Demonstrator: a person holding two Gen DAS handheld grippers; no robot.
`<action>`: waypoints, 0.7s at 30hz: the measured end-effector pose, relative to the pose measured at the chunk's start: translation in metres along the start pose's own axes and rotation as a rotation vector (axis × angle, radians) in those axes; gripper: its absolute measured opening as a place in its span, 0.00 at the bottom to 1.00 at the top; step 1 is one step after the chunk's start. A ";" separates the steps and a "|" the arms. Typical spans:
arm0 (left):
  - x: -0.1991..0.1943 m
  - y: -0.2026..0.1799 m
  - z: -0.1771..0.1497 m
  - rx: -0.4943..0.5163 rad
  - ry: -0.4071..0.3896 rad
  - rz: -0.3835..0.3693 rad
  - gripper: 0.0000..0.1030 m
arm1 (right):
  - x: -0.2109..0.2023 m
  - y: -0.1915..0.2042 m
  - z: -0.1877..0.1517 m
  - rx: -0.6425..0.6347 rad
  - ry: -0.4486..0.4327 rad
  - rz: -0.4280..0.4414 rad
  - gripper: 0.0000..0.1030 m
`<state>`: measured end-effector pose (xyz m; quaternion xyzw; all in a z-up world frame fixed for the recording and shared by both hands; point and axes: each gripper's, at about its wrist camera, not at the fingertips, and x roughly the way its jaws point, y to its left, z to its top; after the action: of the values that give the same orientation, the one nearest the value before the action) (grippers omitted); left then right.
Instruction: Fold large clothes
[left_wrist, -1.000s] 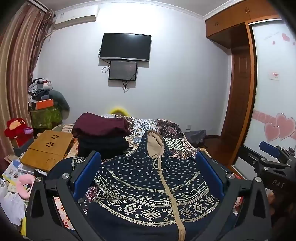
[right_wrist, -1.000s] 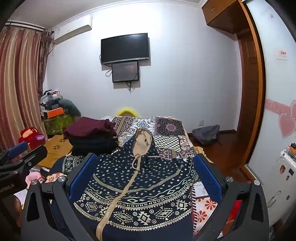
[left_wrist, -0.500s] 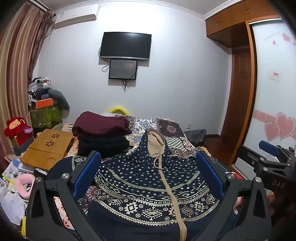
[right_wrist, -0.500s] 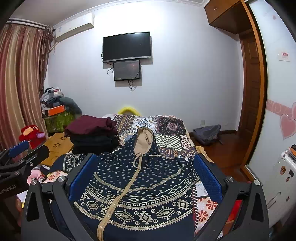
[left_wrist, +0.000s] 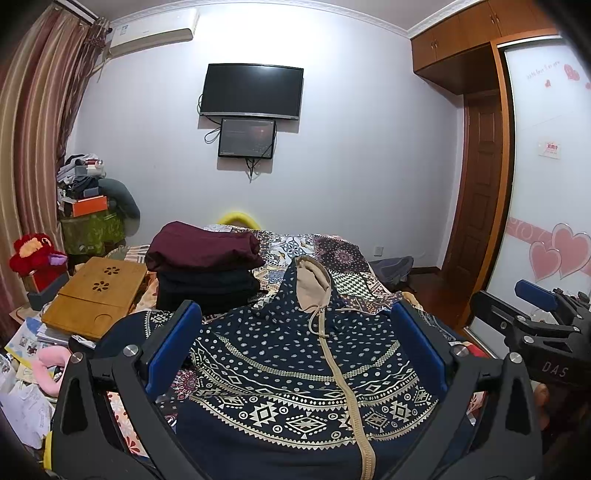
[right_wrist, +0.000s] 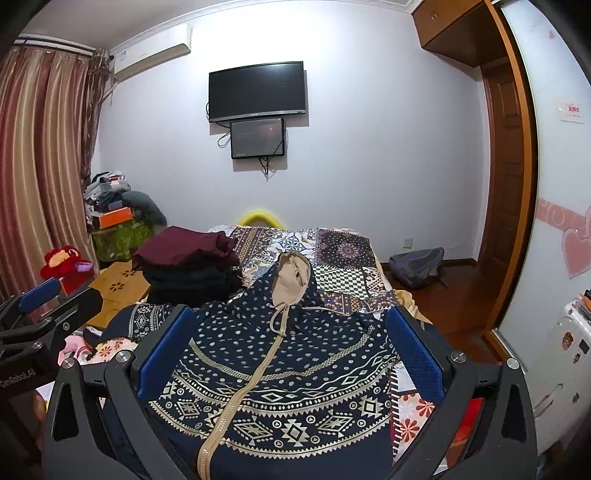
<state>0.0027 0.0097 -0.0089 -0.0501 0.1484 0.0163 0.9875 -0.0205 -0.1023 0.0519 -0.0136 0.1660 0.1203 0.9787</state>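
Observation:
A navy hooded jacket (left_wrist: 280, 365) with white dots, beige geometric bands and a beige zipper lies spread flat on the bed, hood pointing away. It also shows in the right wrist view (right_wrist: 280, 362). My left gripper (left_wrist: 295, 332) is open and empty, raised above the jacket's lower half. My right gripper (right_wrist: 291, 332) is open and empty too, held above the same jacket. The right gripper's body shows at the right edge of the left view (left_wrist: 532, 325); the left gripper's body shows at the left edge of the right view (right_wrist: 40, 317).
A stack of folded maroon and black clothes (left_wrist: 203, 266) sits on the patterned bedspread (left_wrist: 340, 258) beyond the jacket's left sleeve. A wooden lap desk (left_wrist: 96, 291) and clutter lie left of the bed. A grey backpack (right_wrist: 417, 266) is on the floor at right.
Both grippers have lifted or tilted slightly; the view shifts a little. The jacket has not moved and both grippers stay open.

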 end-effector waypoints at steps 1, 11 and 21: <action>0.000 0.000 0.000 0.000 0.000 0.000 1.00 | 0.000 0.000 0.000 0.001 0.000 0.001 1.00; 0.001 0.002 -0.001 -0.003 0.001 0.004 1.00 | 0.000 0.000 0.000 0.001 0.002 0.001 1.00; 0.002 0.004 -0.003 -0.007 0.003 0.003 1.00 | 0.000 0.002 -0.001 -0.004 0.004 0.003 1.00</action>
<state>0.0033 0.0132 -0.0125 -0.0534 0.1501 0.0184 0.9871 -0.0214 -0.1000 0.0510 -0.0154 0.1678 0.1219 0.9781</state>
